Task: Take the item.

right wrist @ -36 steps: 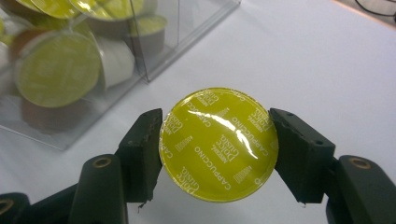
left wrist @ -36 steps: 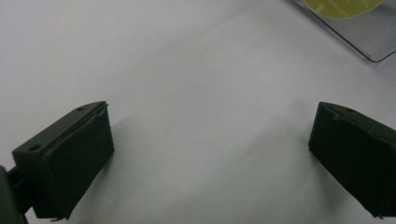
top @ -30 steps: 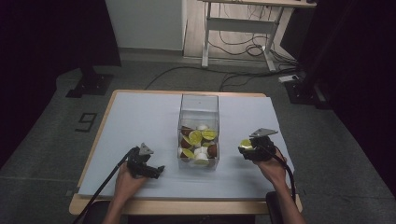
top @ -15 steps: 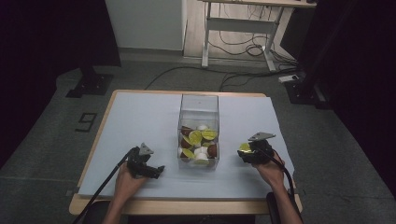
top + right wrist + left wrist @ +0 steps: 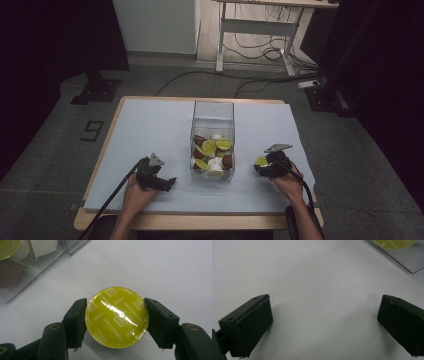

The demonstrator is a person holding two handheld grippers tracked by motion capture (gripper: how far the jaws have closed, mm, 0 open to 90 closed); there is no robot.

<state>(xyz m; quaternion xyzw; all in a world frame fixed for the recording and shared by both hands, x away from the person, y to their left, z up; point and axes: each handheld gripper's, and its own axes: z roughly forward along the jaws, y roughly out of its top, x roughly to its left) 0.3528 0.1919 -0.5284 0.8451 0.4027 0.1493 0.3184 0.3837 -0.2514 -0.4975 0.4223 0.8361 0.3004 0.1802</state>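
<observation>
A clear plastic box (image 5: 213,113) stands mid-table with several coffee capsules (image 5: 214,151) inside, yellow-green, white and brown. My right gripper (image 5: 259,165) (image 5: 115,317) is shut on a yellow-green capsule (image 5: 117,316) (image 5: 261,161), both pads pressed on its rim, foil lid facing the camera, low over the table right of the box. My left gripper (image 5: 167,182) (image 5: 324,322) rests near the front left of the box, jaws wide open over bare table with nothing between them.
The table (image 5: 150,125) has a pale blue-grey cover. The box's corner (image 5: 409,263) shows at the top right of the left gripper view, its wall (image 5: 37,267) at the top left of the right gripper view. Cables trail from both grippers toward the front edge.
My right gripper has sunk a little toward the table with the capsule still held. The left gripper has stayed in place.
</observation>
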